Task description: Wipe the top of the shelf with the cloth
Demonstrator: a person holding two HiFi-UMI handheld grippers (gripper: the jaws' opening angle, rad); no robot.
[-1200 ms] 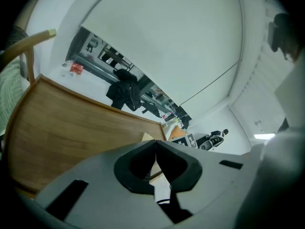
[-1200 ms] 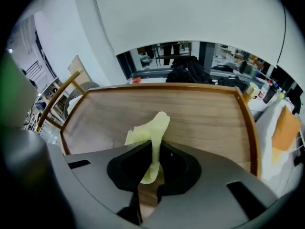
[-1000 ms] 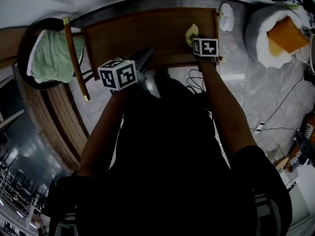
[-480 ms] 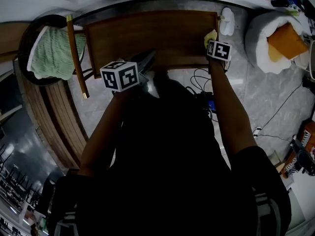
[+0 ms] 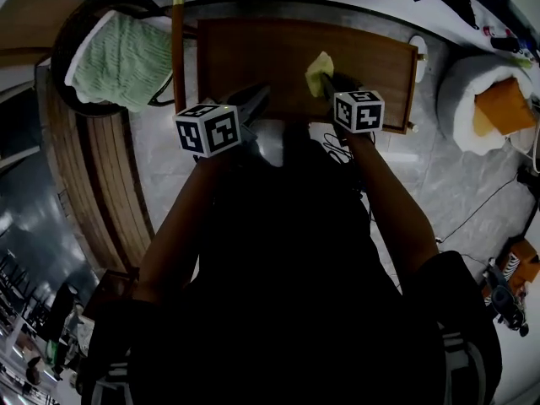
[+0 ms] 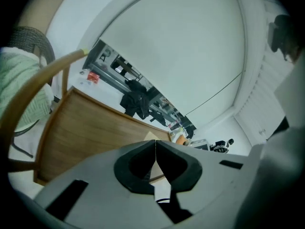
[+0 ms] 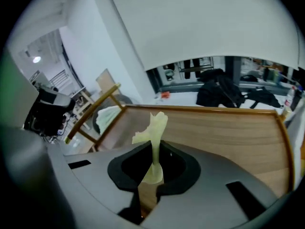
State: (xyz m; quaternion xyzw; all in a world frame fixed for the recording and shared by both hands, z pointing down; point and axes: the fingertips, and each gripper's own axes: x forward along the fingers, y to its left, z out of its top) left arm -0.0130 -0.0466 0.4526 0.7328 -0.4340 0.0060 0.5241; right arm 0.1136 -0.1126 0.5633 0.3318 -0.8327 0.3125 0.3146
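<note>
On the grey tiled floor (image 5: 156,154) a green knitted blanket (image 5: 122,57) lies at the left, then comes the wooden shelf (image 5: 253,53), where the left gripper (image 5: 253,99) hangs at the near edge with jaws pressed together on nothing, and further right the right gripper (image 5: 326,81) pinches the yellow cloth (image 5: 318,66) over the shelf top.

The left gripper (image 6: 156,147), jaws pressed together on nothing, points over the wooden shelf (image 6: 90,128), with a green knit (image 6: 19,85) at far left.
</note>
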